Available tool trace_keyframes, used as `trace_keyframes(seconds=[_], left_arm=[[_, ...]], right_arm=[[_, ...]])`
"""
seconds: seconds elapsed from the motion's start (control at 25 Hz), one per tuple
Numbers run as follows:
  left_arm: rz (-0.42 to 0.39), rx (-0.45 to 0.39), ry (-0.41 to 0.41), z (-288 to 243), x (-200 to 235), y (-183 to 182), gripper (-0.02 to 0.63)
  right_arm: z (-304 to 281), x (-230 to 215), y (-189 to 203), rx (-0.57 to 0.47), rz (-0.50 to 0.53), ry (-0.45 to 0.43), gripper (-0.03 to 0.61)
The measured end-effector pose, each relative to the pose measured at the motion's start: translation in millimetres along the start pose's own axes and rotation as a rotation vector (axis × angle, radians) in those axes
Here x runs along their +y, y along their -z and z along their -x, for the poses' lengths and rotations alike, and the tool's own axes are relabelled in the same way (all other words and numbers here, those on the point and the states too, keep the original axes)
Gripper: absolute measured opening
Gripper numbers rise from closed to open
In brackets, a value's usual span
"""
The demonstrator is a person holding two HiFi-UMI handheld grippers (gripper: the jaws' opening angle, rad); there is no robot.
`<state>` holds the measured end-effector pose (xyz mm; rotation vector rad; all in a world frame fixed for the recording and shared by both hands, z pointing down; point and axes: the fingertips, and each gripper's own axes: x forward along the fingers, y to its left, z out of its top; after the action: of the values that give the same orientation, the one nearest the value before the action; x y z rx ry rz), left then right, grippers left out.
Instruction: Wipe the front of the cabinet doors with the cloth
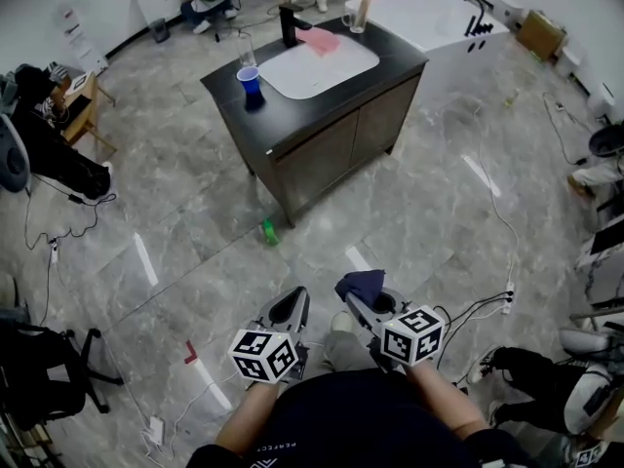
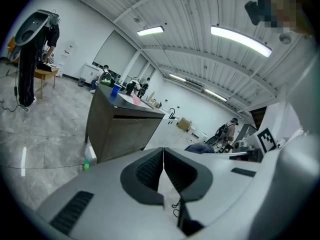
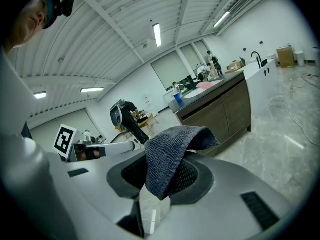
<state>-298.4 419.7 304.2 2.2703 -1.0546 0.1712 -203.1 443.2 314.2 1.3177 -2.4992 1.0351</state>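
A dark brown island cabinet point(image 1: 327, 154) with a black top and a white sunken basin is standing in the middle of a large room. Around the cabinet a grey marble-patterned tile floor point(image 1: 185, 252) is reflecting the light in pale streaks. Just behind the cabinet a long white counter point(image 1: 429, 19) is running to the right. Well to its left a small wooden side table point(image 1: 86, 105) is standing near the white wall point(image 1: 39, 8). Above the cabinet a white ribbed ceiling point(image 2: 200, 14) is carrying long bright tube lamps point(image 2: 240, 40), and beyond it a wide pale window point(image 3: 172, 69) is filling part of the far wall.
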Motion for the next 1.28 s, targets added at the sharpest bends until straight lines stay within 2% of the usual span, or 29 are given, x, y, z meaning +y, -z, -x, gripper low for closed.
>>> trace_keyframes(seconds=[0.2,0.52,0.88,1.28], left_arm=[[-0.009,0.004,-0.023,-37,7,-15,0.008],[-0.025,0.012,-0.055,-72,14,-33,0.008],[-0.024,0.049,-0.059,-100,35,-41,0.008],[0.014,0.066,-0.059,-128,77,-64,0.008]], right_arm=[[-23,-27,-23,0.007,0.023,-0.049,0.114],[-45,-55,-38,0.038,0.019,-0.088,0.114],[-69,-75,-51,0.042,0.002,-0.084,0.114],[-124,-83,-68,0.115,-0.006,-0.082,0.114]])
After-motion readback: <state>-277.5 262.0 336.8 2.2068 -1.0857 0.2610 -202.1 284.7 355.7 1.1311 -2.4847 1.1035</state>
